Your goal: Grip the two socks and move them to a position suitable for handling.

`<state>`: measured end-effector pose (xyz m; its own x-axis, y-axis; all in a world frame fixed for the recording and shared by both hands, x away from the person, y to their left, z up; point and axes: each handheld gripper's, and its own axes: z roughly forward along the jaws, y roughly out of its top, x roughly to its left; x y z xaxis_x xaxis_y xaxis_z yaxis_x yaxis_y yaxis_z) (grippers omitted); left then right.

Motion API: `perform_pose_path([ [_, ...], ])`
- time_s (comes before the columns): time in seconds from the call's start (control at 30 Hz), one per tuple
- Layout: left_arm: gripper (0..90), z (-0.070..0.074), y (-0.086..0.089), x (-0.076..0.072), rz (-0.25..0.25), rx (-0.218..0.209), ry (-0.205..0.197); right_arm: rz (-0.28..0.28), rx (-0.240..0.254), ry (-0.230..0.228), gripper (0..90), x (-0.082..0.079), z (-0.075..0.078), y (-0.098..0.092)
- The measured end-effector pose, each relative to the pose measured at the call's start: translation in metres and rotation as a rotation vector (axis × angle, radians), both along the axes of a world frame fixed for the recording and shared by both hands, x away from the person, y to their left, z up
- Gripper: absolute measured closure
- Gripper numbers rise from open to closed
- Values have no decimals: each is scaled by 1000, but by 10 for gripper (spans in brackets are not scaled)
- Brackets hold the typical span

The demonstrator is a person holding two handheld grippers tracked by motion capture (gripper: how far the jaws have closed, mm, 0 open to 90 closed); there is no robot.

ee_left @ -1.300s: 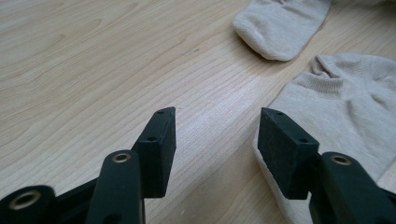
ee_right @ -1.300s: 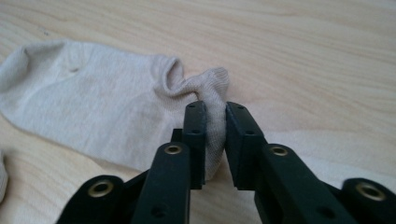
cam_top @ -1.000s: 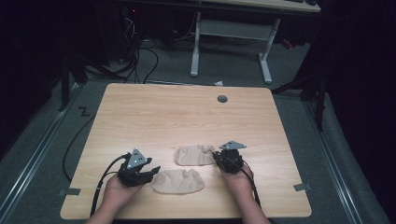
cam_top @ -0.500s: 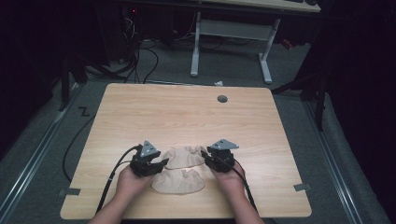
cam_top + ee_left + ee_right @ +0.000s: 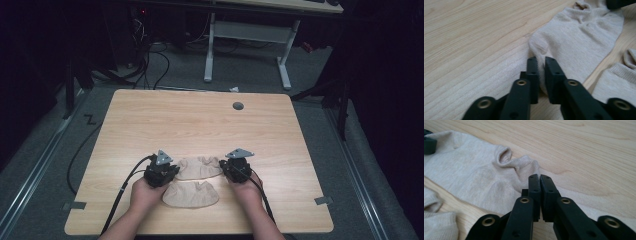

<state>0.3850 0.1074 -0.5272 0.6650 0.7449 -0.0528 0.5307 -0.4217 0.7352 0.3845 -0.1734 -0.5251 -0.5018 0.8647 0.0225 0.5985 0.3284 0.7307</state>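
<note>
**A:** Beige knit, two little ankle socks on a pale wood-grain worktop (image 5: 200,120). The far sock (image 5: 200,167) lies flat between the two claws, and the near sock (image 5: 191,194) sits just in front of it, closer to the person. No brand, label or writing that I can read on any of it.

**B:** What are the claws doing?

**A:** The left claw (image 5: 539,65) has its jaws pinched onto the edge of the far sock, with fabric visible in the narrow gap between them. The right claw (image 5: 539,180) is at the opposite end of the same sock, jaws pressed nearly together at the hem. It looks like a grip on the cloth, though the pinch itself is hard to make out. Both socks look to be lying on the wood.

**B:** And the room?

**A:** Dark. Grey carpet around the worktop, a white-legged desk (image 5: 247,30) behind it, cables (image 5: 150,60) tangled on the floor at the far left, and a round grey cap (image 5: 238,106) set into the wood near the far edge.
</note>
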Motion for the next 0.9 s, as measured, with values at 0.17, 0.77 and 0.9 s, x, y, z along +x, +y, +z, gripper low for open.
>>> perform_pose_path([
  [0.17,870,7,2,-5,11,-24,-53,8,2,-44,884,-5,6,2],
  [0.77,870,28,9,-23,-7,-26,-115,33,49,-136,886,-27,28,0],
  [0.9,870,37,13,-35,-28,-9,-117,56,47,-156,885,-39,34,-1],
])
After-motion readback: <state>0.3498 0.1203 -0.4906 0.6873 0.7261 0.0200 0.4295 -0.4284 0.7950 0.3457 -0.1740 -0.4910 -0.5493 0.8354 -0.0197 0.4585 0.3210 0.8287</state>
